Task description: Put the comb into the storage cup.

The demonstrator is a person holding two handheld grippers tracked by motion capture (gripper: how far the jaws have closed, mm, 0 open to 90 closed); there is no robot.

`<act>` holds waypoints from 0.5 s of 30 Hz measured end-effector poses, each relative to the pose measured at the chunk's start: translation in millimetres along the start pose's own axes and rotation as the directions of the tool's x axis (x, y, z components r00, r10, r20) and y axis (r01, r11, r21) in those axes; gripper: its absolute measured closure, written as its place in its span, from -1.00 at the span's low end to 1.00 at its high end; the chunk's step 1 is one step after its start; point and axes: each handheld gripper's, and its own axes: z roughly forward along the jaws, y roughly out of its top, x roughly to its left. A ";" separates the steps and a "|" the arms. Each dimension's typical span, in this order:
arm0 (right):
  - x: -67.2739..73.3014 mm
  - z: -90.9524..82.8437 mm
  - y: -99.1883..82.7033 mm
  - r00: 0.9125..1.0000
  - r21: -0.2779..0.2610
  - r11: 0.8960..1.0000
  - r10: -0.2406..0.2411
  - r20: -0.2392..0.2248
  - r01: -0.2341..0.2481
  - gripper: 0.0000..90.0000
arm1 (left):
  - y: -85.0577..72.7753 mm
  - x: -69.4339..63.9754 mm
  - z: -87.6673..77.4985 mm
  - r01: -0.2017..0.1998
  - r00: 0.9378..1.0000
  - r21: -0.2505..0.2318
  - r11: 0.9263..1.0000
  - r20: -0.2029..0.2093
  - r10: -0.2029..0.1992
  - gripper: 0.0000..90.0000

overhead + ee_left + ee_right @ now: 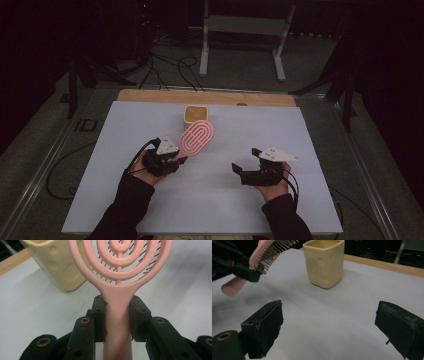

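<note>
Pink hairbrush (197, 137) held by left gripper (172, 161), high view; head lifted near yellow cup (195, 114). Right gripper (246, 169) idle on white table (300, 150).
Left gripper view: jaws clamped on handle.
Right gripper view: jaws wide, empty. Likely step: carry to cup; next needs handle tipped downward.

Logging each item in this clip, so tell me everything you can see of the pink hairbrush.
The hairbrush is pink, plastic by its look, with an oval head of open concentric loops on a central rib and a rounded handle. Thin dark bristles stand on the underside, facing the table. The left tongs are shut on the handle just below the head, holding the brush above the white table, head toward the yellow cup. Whether head and cup touch cannot be told.
</note>
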 end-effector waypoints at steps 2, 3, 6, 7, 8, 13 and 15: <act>2.5 4.1 4.7 1.000 -0.001 1.000 0.007 -0.008 -0.007 -0.83 | -0.2 -0.2 -0.4 0.000 1.000 -0.009 1.000 0.003 0.000 0.55; 3.5 5.5 6.4 1.000 -0.002 1.000 0.009 -0.011 -0.009 -0.83 | -0.3 -0.8 -0.2 0.000 1.000 -0.013 1.000 0.004 0.000 0.56; 8.4 11.6 13.6 0.999 -0.010 1.000 0.022 -0.037 -0.022 -0.84 | 0.0 -2.5 0.9 -0.006 1.000 -0.015 1.000 0.005 0.006 0.56; 9.4 12.8 15.3 0.999 -0.007 1.000 0.019 -0.046 -0.020 -0.84 | 0.0 -2.5 0.9 -0.006 1.000 -0.015 1.000 0.005 0.006 0.55; 11.7 14.5 18.0 0.998 -0.009 1.000 0.019 -0.059 -0.020 -0.84 | -0.1 -4.3 2.2 -0.004 1.000 -0.023 1.000 0.008 0.005 0.56; 18.8 22.4 26.8 0.996 -0.008 1.000 0.023 -0.091 -0.024 -0.84 | 0.3 -5.8 1.5 -0.013 1.000 -0.037 0.999 0.008 0.013 0.56; 20.5 25.9 29.5 0.994 -0.009 0.999 0.034 -0.103 -0.035 -0.84 | 0.3 -5.5 0.5 -0.011 1.000 -0.044 0.999 0.006 0.011 0.56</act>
